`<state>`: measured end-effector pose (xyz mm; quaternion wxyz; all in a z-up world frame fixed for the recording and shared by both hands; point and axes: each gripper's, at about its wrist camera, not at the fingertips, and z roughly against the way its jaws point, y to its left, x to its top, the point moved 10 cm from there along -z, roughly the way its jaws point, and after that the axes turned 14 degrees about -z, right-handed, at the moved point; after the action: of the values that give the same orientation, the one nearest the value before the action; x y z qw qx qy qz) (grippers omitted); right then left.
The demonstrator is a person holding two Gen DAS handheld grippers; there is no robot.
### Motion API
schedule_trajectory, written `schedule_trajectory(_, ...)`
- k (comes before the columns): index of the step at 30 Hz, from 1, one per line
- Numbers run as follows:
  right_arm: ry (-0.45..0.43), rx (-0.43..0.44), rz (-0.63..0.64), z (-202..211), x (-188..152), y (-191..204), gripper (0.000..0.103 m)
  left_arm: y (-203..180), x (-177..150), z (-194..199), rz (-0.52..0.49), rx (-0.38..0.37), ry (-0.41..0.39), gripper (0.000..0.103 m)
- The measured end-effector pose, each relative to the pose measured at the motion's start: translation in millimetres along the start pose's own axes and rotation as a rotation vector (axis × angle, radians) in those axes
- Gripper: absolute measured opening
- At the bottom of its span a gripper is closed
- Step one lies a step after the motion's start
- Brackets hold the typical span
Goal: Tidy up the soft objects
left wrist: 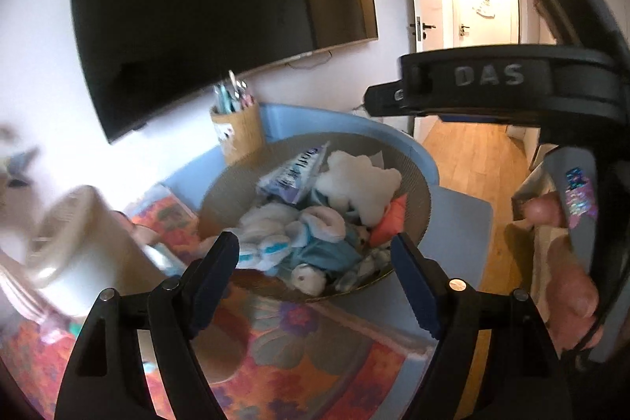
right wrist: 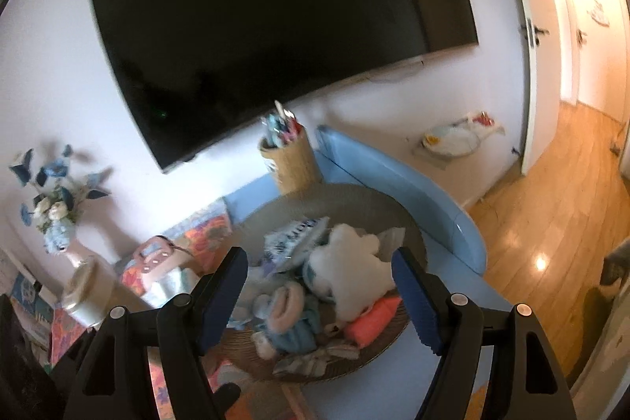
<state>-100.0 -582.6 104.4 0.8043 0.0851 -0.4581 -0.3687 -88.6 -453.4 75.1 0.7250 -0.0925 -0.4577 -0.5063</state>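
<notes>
A round woven basket (left wrist: 220,184) (right wrist: 409,223) on a light blue table holds soft things: a white star-shaped plush (left wrist: 354,184) (right wrist: 350,270), a blue and white plush toy (left wrist: 283,239) (right wrist: 283,317), an orange cloth (left wrist: 390,219) (right wrist: 374,321) and a purple patterned packet (left wrist: 291,172) (right wrist: 295,235). My left gripper (left wrist: 315,270) is open and empty, just above the basket's near rim. My right gripper (right wrist: 319,282) is open and empty, above the basket. The right gripper's body (left wrist: 512,85) shows at the right of the left wrist view.
A straw cup of pens (left wrist: 236,128) (right wrist: 291,156) stands behind the basket. A white jar (left wrist: 75,243) (right wrist: 84,294), a flower vase (right wrist: 55,215) and a floral cloth (left wrist: 315,353) lie to the left. A dark TV (right wrist: 275,18) hangs above. A wooden floor (right wrist: 551,223) and an open door are at the right.
</notes>
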Motion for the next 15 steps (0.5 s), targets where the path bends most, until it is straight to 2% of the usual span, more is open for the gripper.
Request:
schedule_trajectory(6,-0.080,0.093,0.039,51,-16,33,0.074,25,-13,47,-0.025,0.075,-0.038,0.078)
schedule_trajectory(10,-0.110,0.234,0.095,81,-44,66,0.074,55,-34,83,-0.031,0.154,-0.036,0.078)
schedule_trajectory(12,-0.155,0.310,0.144,103,-61,90,0.074,76,-47,100,-0.017,0.189,-0.027,0.078)
schedule_trajectory(15,-0.169,0.426,0.237,129,-88,131,0.075,111,-68,126,0.022,0.249,-0.012,0.079)
